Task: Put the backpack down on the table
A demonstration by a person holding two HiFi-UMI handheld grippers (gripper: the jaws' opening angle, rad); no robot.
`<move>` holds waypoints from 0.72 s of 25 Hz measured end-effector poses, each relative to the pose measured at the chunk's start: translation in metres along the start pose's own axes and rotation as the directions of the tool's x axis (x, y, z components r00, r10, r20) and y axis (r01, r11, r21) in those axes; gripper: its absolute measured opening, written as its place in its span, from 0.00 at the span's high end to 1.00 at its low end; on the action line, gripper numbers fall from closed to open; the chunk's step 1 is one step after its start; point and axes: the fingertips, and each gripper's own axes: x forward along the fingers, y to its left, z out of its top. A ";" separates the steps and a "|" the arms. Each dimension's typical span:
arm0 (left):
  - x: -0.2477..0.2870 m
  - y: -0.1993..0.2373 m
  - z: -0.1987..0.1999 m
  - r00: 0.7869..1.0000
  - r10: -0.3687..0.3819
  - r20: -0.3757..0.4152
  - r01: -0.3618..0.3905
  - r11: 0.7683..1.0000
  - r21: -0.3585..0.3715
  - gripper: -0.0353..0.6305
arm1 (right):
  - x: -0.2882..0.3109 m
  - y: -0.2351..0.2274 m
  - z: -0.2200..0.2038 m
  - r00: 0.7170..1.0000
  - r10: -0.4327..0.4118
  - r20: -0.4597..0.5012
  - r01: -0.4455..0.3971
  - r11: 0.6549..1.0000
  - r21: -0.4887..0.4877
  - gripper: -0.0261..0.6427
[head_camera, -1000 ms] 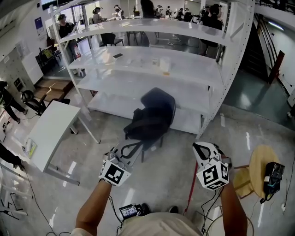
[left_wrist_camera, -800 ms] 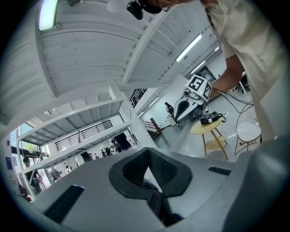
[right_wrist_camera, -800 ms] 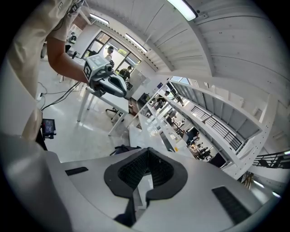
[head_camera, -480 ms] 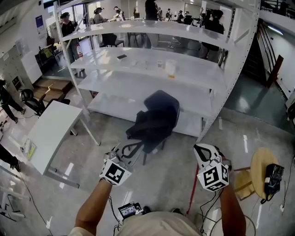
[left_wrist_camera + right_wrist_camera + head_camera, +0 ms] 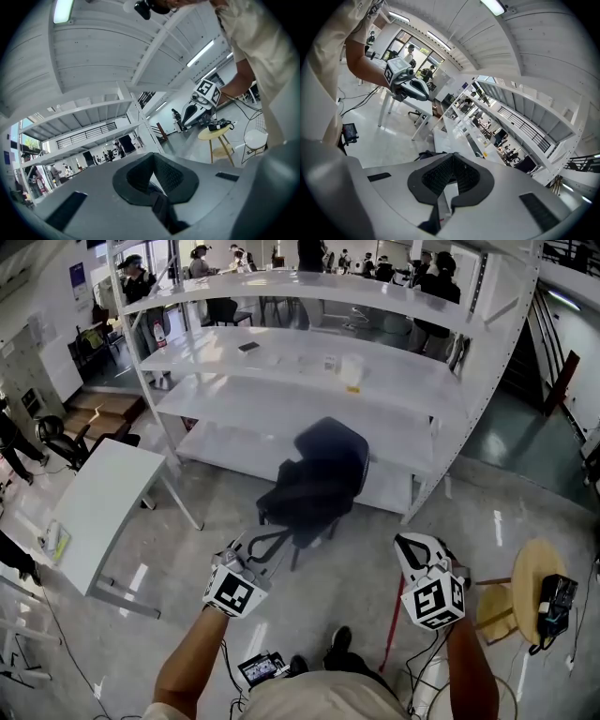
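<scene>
A black backpack (image 5: 314, 484) hangs above the floor in the head view, in front of the white shelving rack. Its dark strap (image 5: 274, 542) runs into my left gripper (image 5: 262, 545), which is shut on it. In the left gripper view the strap (image 5: 161, 211) shows pinched between the closed jaws of the left gripper (image 5: 154, 187). My right gripper (image 5: 405, 542) is shut and holds nothing, to the right of the backpack. The right gripper view shows its jaws (image 5: 450, 180) closed, with part of the backpack (image 5: 424, 154) beyond. A white table (image 5: 103, 507) stands at the left.
The white shelving rack (image 5: 309, 381) fills the space ahead, with a cup (image 5: 352, 371) on one shelf. A round wooden stool (image 5: 534, 587) bearing a black device stands at the right. A red pole (image 5: 389, 624) and a small device (image 5: 262, 668) lie near my feet. People stand behind the rack.
Both grippers and the hanging backpack have come a little nearer to the shelving rack. Both grips are unchanged.
</scene>
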 end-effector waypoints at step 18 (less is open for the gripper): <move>0.083 0.052 -0.050 0.994 0.052 -0.101 -0.059 0.996 -0.069 0.93 | 0.110 -0.057 -0.042 0.995 0.083 0.054 -0.085 0.995 0.045 0.92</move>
